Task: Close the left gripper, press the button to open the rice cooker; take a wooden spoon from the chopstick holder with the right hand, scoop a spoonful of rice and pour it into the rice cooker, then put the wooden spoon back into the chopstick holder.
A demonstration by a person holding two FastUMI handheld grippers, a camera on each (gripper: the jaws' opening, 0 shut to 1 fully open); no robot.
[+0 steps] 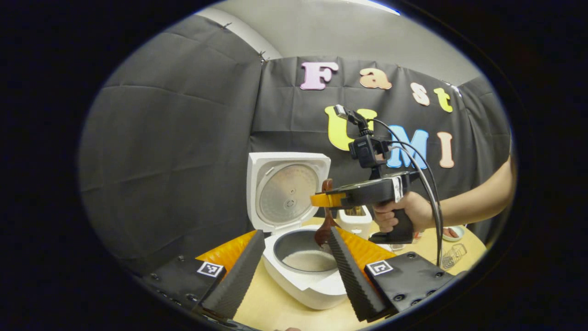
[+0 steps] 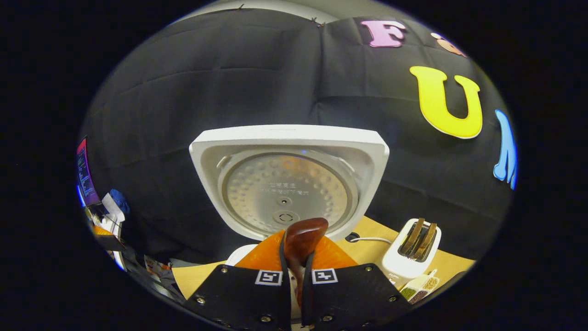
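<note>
The white rice cooker (image 1: 303, 285) stands open, its lid (image 1: 285, 193) upright, and white rice (image 1: 308, 260) lies in the pot. My left gripper (image 1: 295, 233) is open in front of it, one finger on each side of the pot, holding nothing. A hand holds my right gripper (image 1: 324, 200) above the pot's right side. That gripper is shut on the handle of a brown wooden spoon (image 1: 323, 233), which hangs bowl-down into the pot. In the right gripper view the spoon's handle (image 2: 301, 241) sits between the fingers of the right gripper (image 2: 297, 264), facing the lid (image 2: 287, 184). The white chopstick holder (image 2: 411, 250) stands to the right.
The chopstick holder (image 1: 354, 221) sits just behind the spoon on the wooden table (image 1: 271, 305). A small dish (image 1: 452, 233) and a clear glass (image 1: 454, 255) are at the table's right. A compartmented box of grains (image 2: 418, 287) lies near the holder. Black cloth walls the booth behind.
</note>
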